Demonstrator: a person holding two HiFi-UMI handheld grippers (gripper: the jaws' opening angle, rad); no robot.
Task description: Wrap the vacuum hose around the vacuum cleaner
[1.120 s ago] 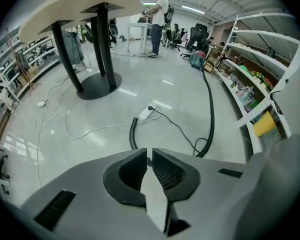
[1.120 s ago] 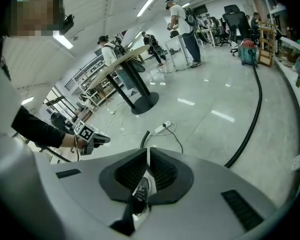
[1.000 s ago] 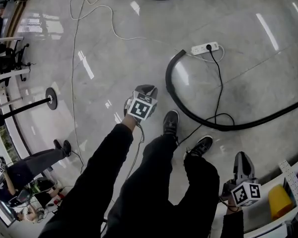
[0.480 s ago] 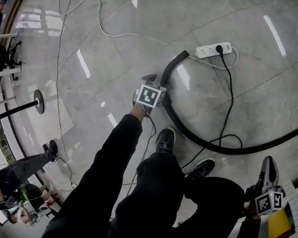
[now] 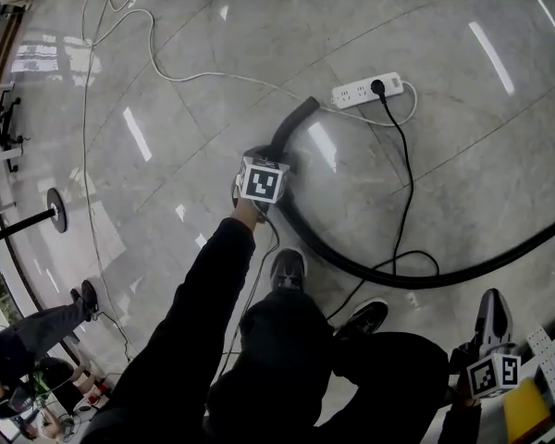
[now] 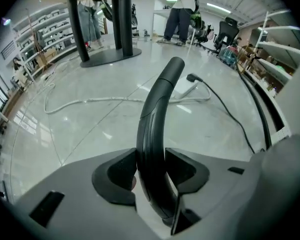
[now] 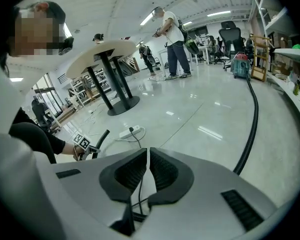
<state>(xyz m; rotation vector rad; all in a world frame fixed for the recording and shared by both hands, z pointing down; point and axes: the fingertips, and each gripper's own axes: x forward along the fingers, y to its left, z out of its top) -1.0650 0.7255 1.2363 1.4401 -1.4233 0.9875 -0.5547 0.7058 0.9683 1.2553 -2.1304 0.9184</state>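
Observation:
The black vacuum hose [image 5: 370, 268] lies in a long curve on the grey floor, and its stiff end [image 5: 296, 118] rises toward the power strip. My left gripper [image 5: 270, 155] is at that end. In the left gripper view the smooth black tube [image 6: 157, 109] stands between the jaws, which are closing, and both pads touch it. My right gripper [image 5: 492, 302] hangs at the lower right, shut with nothing in it. The right gripper view shows the ribbed hose [image 7: 250, 124] running away across the floor and the left gripper [image 7: 87, 151] far off.
A white power strip [image 5: 368, 88] with a black cord [image 5: 409, 183] lies just past the hose end. A white cable [image 5: 148, 54] loops across the floor. My shoes [image 5: 287, 268] stand inside the hose's curve. Shelving [image 5: 546, 377] is at the right, a round table base [image 6: 107, 56] ahead.
My left gripper went forward to the hose end, opened, and came in round it. The right gripper stayed shut at the lower right.

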